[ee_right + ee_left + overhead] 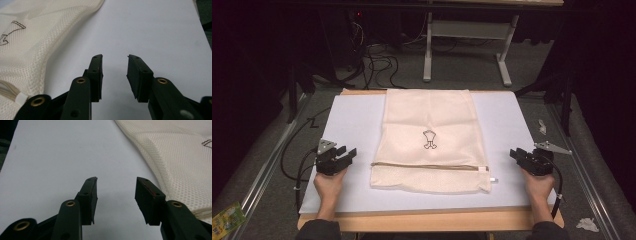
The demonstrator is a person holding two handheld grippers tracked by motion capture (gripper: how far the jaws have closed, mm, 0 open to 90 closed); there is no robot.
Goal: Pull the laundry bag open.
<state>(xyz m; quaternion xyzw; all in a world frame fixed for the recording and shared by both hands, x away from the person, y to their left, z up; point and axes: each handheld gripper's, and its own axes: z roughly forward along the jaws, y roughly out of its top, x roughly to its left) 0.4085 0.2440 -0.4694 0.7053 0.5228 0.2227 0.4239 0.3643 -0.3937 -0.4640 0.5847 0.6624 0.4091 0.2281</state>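
bag: mesh laundry bag flat mid-counter, zipper end toward me | left gripper + right gripper: both released, empty, flanking it so I can take both edges

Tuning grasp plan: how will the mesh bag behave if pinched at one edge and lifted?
The mesh bag lies flat and thin on the mat, so it will probably drape and sag, not hold shape. It looks empty, so likely light. Its open weave should give pads some bite, though one layer may lift alone.
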